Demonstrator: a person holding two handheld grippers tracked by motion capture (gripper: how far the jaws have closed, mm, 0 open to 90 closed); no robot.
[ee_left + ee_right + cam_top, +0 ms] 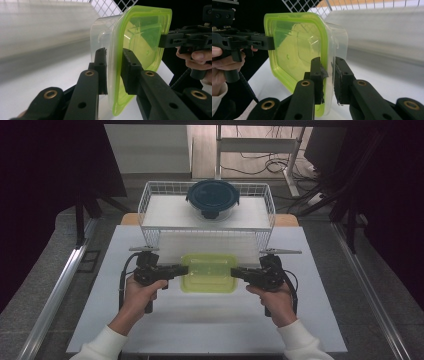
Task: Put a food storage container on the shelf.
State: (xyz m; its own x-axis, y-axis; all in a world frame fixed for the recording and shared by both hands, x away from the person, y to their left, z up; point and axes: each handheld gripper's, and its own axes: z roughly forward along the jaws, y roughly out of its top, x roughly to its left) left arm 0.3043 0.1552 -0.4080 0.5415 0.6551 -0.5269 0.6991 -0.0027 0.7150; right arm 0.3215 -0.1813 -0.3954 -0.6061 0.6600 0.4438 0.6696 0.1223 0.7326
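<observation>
**Two grippers clamp a green-lidded tub from both ends**

Left gripper (176,271) and right gripper (239,272) each pinch one short end of the plastic container (208,273), black jaws closed on its rim. In both gripper views one jaw lies on the lime lid (140,35) and the other under the lip, against the clear wall. That lid is translucent, glossy, a rounded rectangle with a sunken centre panel; the tub below it is colourless and thin-walled. From the high view the container hangs level between the two hands, over the pale matte table (210,320) and just in front of the wire basket (150,195). White-coated and open-meshed, this basket holds a flat white liner and a round container (213,200) with a dark teal lid and side clips, well apart from the green one. White sleeves (102,345) enter from the bottom edge
</observation>
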